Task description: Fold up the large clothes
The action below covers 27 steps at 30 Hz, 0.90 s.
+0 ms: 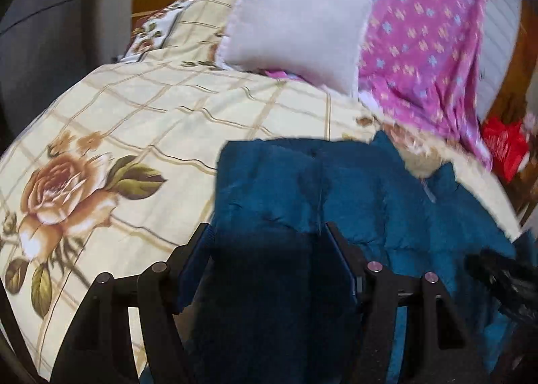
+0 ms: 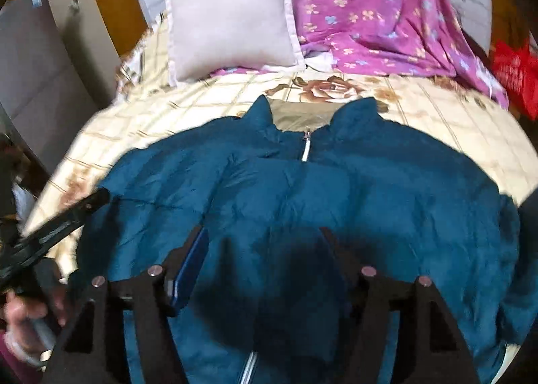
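Jacket (image 2: pixel 302 202) spread flat, zipped, unfolded.
Collar at 12 o'clock; one sleeve seems across the chest. Left gripper (image 1: pixel 269 246) and right gripper (image 2: pixel 265 249) both gape, holding nothing.

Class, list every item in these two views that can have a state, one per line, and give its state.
Blue jacket: spread front-up on the bed, zipped, collar away from the cameras, not yet folded.
Left gripper: open, over the jacket.
Right gripper: open, over the jacket.
White pillow: propped upright at the head of the bed.
Purple floral cloth: draped loosely, rumpled.
Rose-print bedsheet: spread flat.
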Available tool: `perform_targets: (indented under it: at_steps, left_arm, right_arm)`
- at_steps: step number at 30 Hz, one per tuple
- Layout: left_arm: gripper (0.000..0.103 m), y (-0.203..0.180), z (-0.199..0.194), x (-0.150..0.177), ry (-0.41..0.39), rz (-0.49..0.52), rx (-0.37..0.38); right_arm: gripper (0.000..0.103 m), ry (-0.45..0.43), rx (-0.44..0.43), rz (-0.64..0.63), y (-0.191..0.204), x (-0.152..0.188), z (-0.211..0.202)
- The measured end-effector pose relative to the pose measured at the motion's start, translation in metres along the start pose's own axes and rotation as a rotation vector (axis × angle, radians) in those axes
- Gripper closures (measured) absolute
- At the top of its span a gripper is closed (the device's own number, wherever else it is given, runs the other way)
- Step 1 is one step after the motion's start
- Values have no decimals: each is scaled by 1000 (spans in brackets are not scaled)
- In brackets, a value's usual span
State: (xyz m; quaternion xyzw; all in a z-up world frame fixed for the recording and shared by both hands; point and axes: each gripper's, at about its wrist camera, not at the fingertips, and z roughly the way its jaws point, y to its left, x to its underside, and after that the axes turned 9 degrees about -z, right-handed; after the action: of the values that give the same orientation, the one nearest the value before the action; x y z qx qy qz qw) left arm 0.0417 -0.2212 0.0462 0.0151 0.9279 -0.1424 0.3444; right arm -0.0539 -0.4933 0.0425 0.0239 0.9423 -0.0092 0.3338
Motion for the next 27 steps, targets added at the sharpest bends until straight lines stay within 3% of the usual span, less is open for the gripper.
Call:
perform_targets:
  at_steps: [3,7,11,13,18,21,25,27]
  left_arm:
    - [44,-5,16,10,11,78,-53]
    - [43,3,22,12,31,34,-28]
    - [43,6,18,11,50,16,-10]
    - [43,5,9,10,43,5,1]
    - [43,-1,-13,8,8,-59,53]
    - [43,-6,-20,9,-27,-71,45]
    - [43,-5,-32,8,-106,-121,23]
    - [43,-3,-38,7,-145,-133,6]
  right_arm:
    - [34,49,78,-11,-2,7,31]
    - [31,26,81,-26,-1,16,38]
    - [32,27,67,-23,-7,17,18]
    - [31,-5,105,-24,-18,22,-2]
    - [31,-5,183,38,-78,41,-31]
    - [31,17,216,85,-108,53,-30]
    - [28,63,197,129,-126,65,-10]
    - [26,64,228,105,-122,68,-2]
